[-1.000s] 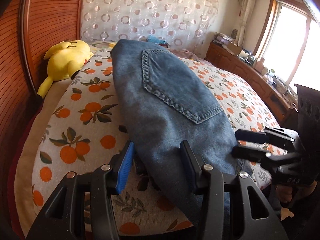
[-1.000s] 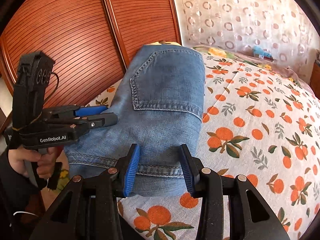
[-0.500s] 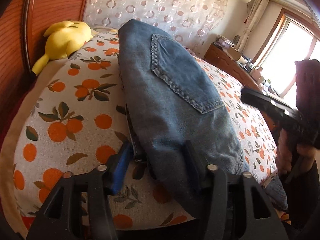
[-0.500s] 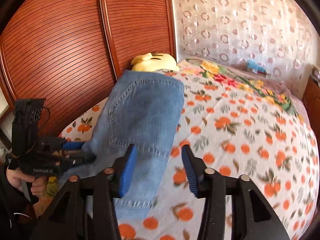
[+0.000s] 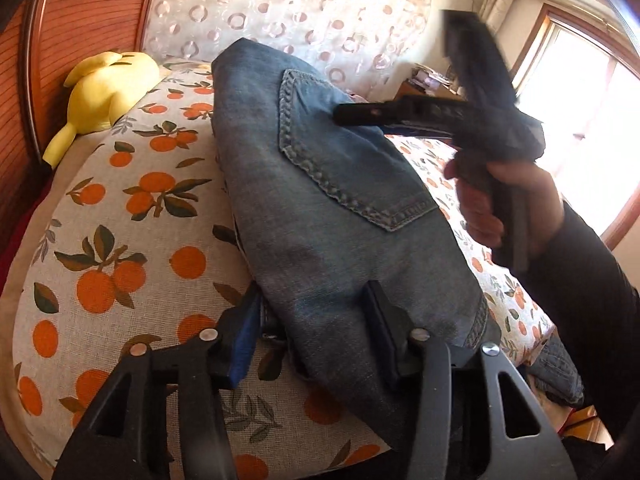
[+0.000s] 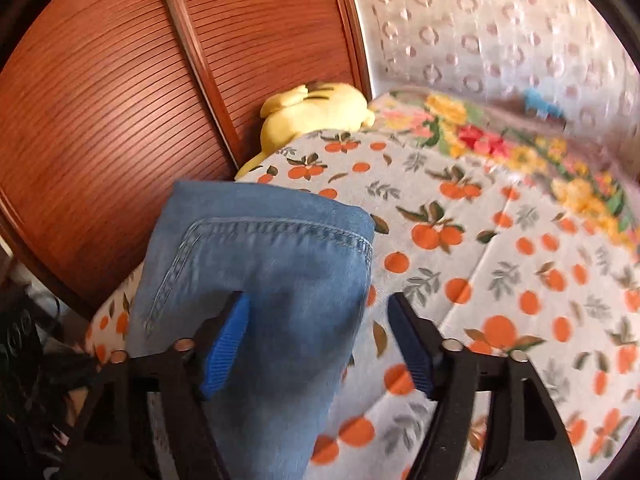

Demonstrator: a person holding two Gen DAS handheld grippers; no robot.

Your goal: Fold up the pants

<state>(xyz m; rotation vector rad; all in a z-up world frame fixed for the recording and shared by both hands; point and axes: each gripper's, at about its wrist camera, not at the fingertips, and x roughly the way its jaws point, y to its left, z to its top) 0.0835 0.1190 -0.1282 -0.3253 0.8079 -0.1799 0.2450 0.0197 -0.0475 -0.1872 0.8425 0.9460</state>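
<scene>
Left wrist view shows the jeans (image 5: 332, 216) lying folded into a long narrow stack on the bed (image 5: 100, 240), back pocket up, near the bed's edge beside the wooden headboard (image 5: 24, 92). The left tool (image 5: 310, 336) has its two fingers set around the near end of that stack, one at the left edge by the sheet and one pressing into the denim; its jaws are closing on the cloth. The right tool (image 5: 352, 114), held in a hand (image 5: 508, 196), hangs in the air above the pocket with nothing in it.

Right wrist view confirms this: the right tool (image 6: 320, 340) has its jaws opening and bare, the jeans (image 6: 264, 280) passing under the left finger only, not pinched. A yellow plush toy (image 6: 316, 108) lies beyond the jeans at the headboard.

Judging by the layers, the lengthwise fold is done, with the legs laid one over the other. Some denim spills over the bed's near right edge, so the bundle looks unfinished. What seems left is at least one crosswise fold to shorten the stack, then squaring it.
</scene>
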